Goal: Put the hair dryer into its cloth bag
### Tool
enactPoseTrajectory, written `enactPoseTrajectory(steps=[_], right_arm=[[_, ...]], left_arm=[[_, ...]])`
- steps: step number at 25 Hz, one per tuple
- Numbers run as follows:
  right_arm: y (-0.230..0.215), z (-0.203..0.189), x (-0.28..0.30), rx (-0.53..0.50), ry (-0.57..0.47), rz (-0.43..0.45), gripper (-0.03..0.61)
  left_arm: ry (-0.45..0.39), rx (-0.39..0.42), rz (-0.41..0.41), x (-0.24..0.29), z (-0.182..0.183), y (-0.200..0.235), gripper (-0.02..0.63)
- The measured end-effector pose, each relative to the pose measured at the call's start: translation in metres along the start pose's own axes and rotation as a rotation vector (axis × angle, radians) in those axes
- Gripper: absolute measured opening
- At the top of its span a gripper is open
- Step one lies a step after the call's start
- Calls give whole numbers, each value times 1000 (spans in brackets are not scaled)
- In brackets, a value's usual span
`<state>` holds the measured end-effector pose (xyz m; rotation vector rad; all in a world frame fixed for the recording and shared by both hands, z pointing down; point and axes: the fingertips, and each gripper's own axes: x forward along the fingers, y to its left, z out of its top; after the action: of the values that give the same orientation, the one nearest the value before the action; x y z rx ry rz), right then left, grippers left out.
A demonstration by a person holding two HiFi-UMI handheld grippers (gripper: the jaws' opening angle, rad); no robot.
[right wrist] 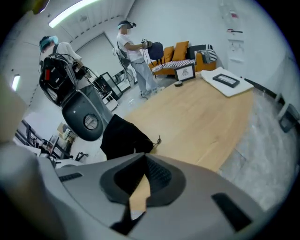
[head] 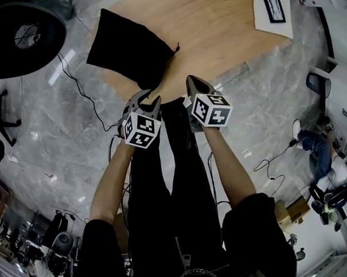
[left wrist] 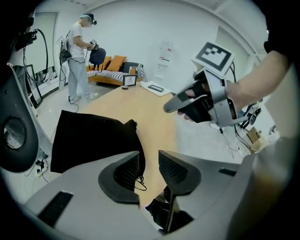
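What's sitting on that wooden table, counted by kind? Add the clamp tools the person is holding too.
black cloth bag: 1
white board: 1
dark flat panel on the board: 1
standing picture frame: 1
small dark object beside the frame: 1
handheld grippers: 2, the left gripper and the right gripper
Total: 7

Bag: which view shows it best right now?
Head view: the whole bag shows from above, lying at the table edge, drawstring end included. The left gripper view shows it large, but the jaws cut off its near edge. The right gripper view shows it small and partly hidden behind the jaws.
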<state>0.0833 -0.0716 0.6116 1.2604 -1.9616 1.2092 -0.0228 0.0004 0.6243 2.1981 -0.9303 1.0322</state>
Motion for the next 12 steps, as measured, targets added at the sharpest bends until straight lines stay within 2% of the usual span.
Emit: enactPoseTrajectory(steps=[2, 5, 8, 10, 12], right_arm=[[17, 9, -27, -6, -55, 10, 11], [51, 26, -78, -75, -162, 4, 11], [92, 46, -125, -171, -248, 7, 11], [122, 55, -147, -235, -274, 21, 11], [147, 61, -169, -230, -294, 45, 11]], left_arm=[[-23, 6, -4, -22, 12, 0, 132], [-66, 9, -9, -66, 35, -6, 130], [-165, 6, -3, -115, 71, -12, 129], [-247, 9, 27, -150, 98, -11, 93], [-322, 19, 55, -186, 122, -14, 38]])
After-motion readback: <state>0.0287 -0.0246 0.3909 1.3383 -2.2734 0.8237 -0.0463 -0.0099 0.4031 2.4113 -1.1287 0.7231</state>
